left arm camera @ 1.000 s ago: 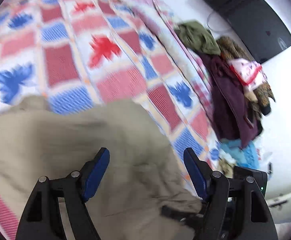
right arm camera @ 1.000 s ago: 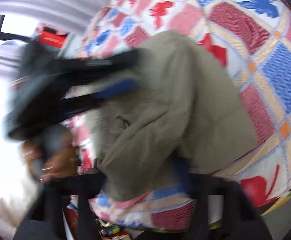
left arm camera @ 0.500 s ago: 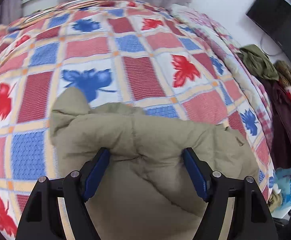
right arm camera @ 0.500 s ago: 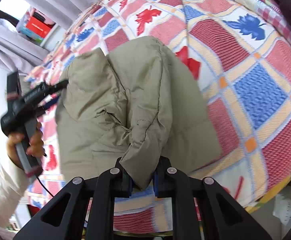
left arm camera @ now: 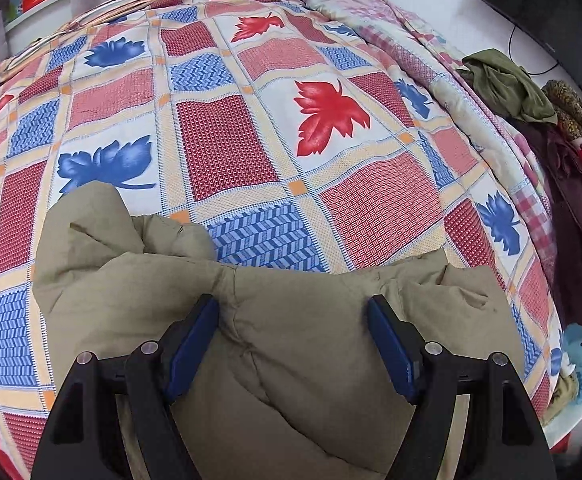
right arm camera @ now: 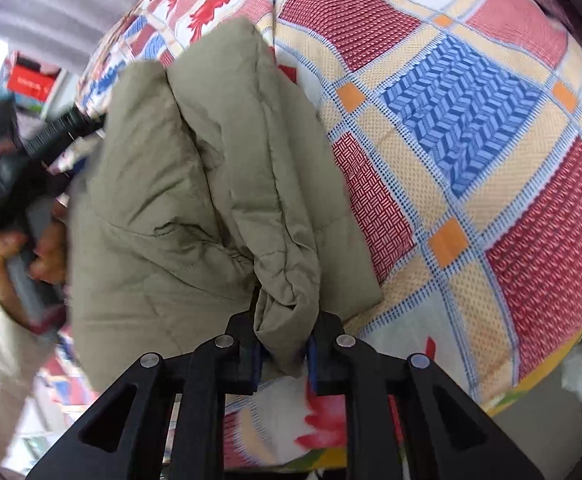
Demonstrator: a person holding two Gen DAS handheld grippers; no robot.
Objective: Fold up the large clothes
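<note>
A puffy olive-khaki jacket (left arm camera: 299, 344) lies bunched and partly folded on a bed with a red, blue and cream patchwork quilt (left arm camera: 227, 152). My left gripper (left arm camera: 291, 320) is open, its blue pads spread wide over the jacket's upper fold, nothing clamped. My right gripper (right arm camera: 283, 348) is shut on a bunched edge of the jacket (right arm camera: 195, 184), at the bed's near edge. In the right wrist view the left gripper (right arm camera: 31, 152) and the hand holding it show at the jacket's far left side.
A heap of other clothes, olive, dark maroon and patterned (left arm camera: 539, 128), lies along the bed's right edge. A dark screen (left arm camera: 563, 4) hangs on the white wall at the upper right. A grey curtain and a shelf with a red box (right arm camera: 31, 76) stand beyond the bed.
The left gripper has pulled back from close over the jacket and stays open. The right gripper keeps its hold on the jacket edge and has drawn it in over the rest.
</note>
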